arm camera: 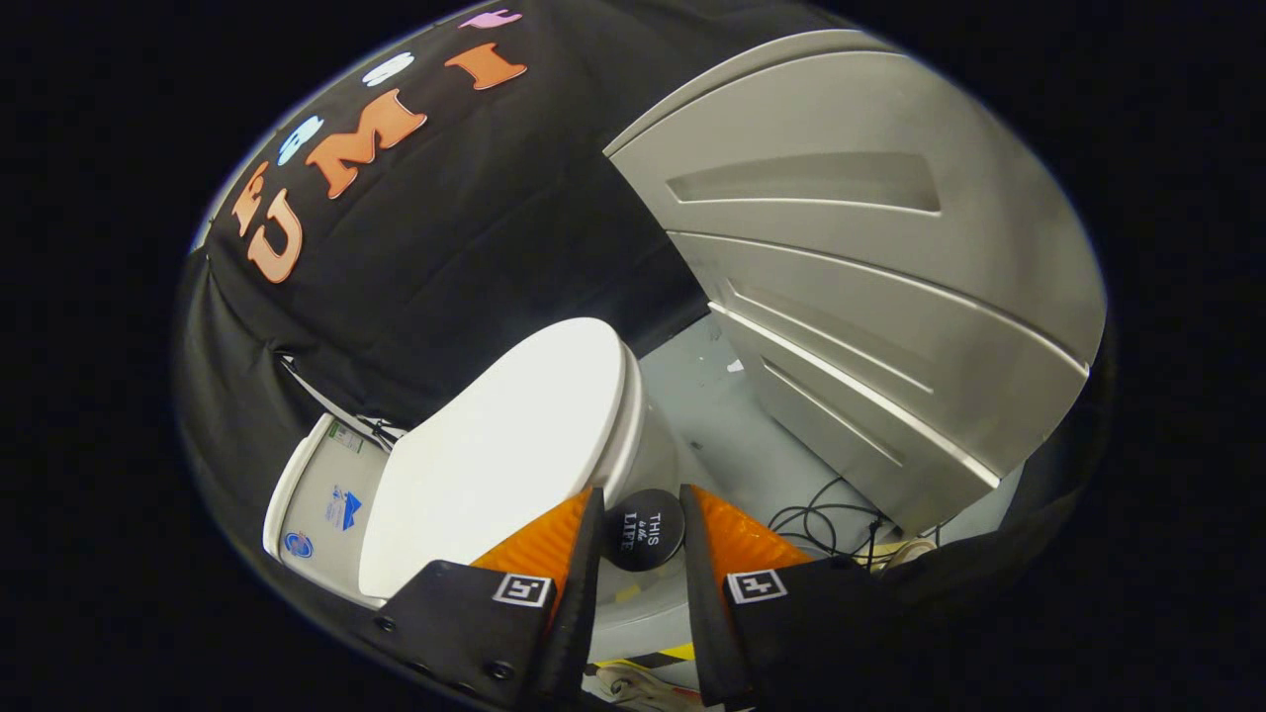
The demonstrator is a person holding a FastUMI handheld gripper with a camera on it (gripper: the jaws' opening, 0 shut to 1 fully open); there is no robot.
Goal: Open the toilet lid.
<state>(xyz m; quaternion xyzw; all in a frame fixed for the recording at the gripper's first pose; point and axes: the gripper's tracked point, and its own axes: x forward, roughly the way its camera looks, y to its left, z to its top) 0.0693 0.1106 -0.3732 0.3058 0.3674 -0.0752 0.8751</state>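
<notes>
**Gripper beside the closed toilet lid**

Between the two fingers of the gripper (641, 514) sits a small round dark knob (644, 530) with light lettering on its face. The fingers stand on each side of this knob, with a narrow gap between them. It is not possible to tell if both fingers really press on the knob or only stand just beside it.

Just ahead of the fingers is the white toilet lid (504, 450). It lies down flat over the bowl, so it is closed. Its rounded front edge is near the fingertips, and the knob seems to be fixed at this edge, although the joint itself is hidden. Beyond the lid, the white tank (321, 499) of the toilet stands against the black cloth wall (475, 247); some small stickers are on its top.

Beside the toilet stands a large grey panelled wall (870, 287) with long shallow grooves. Near its base, on the pale grey floor (732, 435), some black cables (821, 519) lie in loose loops.
</notes>
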